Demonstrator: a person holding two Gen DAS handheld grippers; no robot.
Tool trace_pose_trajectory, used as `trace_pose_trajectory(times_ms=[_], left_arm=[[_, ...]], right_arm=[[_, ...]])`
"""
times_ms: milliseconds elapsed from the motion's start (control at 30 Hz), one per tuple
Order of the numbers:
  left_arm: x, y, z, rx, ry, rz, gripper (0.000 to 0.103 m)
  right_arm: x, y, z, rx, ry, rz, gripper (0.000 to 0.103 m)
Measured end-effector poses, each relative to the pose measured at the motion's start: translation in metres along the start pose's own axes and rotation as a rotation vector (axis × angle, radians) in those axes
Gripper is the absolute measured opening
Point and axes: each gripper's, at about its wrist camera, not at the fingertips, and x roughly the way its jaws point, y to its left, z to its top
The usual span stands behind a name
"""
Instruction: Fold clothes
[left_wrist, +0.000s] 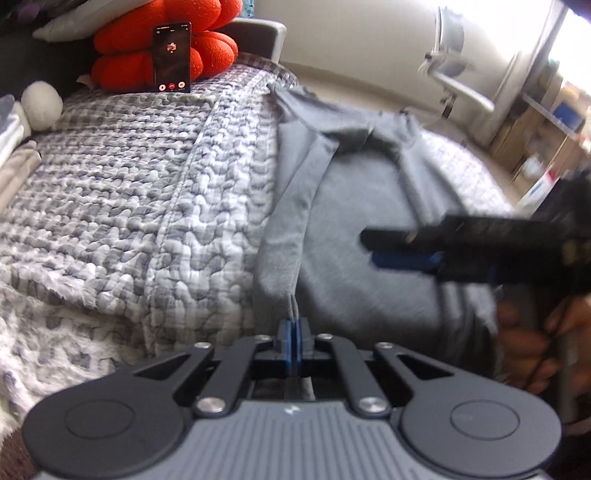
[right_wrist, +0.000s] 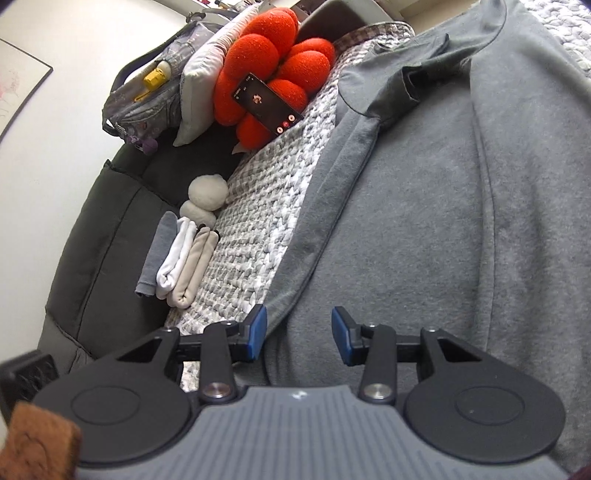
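A grey T-shirt (left_wrist: 354, 236) lies spread on a grey-and-white quilt (left_wrist: 129, 192), one side edge and a sleeve folded over its body. My left gripper (left_wrist: 294, 325) is shut on the shirt's hem at the near edge of that fold. In the left wrist view my right gripper (left_wrist: 384, 247) hovers blurred over the shirt's middle, held by a hand (left_wrist: 528, 339). In the right wrist view the right gripper (right_wrist: 298, 332) stands open just above the grey T-shirt (right_wrist: 424, 221), its left finger over the folded edge, nothing between its blue pads (right_wrist: 258, 328).
A red flower cushion (right_wrist: 273, 62) props up a phone (right_wrist: 267, 103) at the head of the quilt. Folded clothes (right_wrist: 181, 266) and a white plush (right_wrist: 207, 195) sit beside a dark sofa back (right_wrist: 92, 236). A bag (right_wrist: 147, 92), pillow and shelving (left_wrist: 546, 122) lie beyond.
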Motion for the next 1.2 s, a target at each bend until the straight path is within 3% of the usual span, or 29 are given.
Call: trace_pose_trajectory(times_ms=[300, 467, 500, 533, 567, 633, 867, 1067, 1200], left_arm=[[-0.014, -0.014, 0.006, 0.03, -0.013, -0.12, 0.002], [-0.008, -0.025, 0.005, 0.085, 0.012, -0.148, 0.002], [-0.006, -0.028, 0.005, 0.097, 0.018, -0.15, 0.002], [-0.005, -0.031, 0.004, 0.108, 0.025, -0.151, 0.002], [-0.003, -0.034, 0.003, 0.119, 0.033, -0.154, 0.002], [0.002, -0.038, 0.001, 0.142, 0.053, -0.166, 0.002], [0.008, -0.046, -0.006, 0.211, 0.087, -0.206, 0.006], [0.013, -0.032, 0.002, 0.16, 0.068, -0.133, 0.018], [0.014, -0.028, 0.019, 0.149, 0.002, -0.11, 0.039]], right_arm=[[0.012, -0.02, 0.004, 0.2, 0.056, 0.145, 0.047], [0.013, -0.02, 0.006, 0.219, 0.033, 0.117, 0.047], [0.013, -0.019, 0.006, 0.21, 0.019, 0.101, 0.041], [0.011, -0.017, 0.007, 0.189, -0.002, 0.075, 0.024], [0.01, -0.015, 0.007, 0.168, -0.017, 0.051, 0.015], [0.008, -0.013, 0.007, 0.136, -0.041, 0.006, 0.006], [0.001, -0.002, 0.005, -0.021, -0.06, -0.181, 0.006], [0.0, -0.004, 0.005, -0.034, -0.041, -0.186, 0.014], [-0.007, 0.001, 0.017, -0.025, -0.055, -0.181, 0.02]])
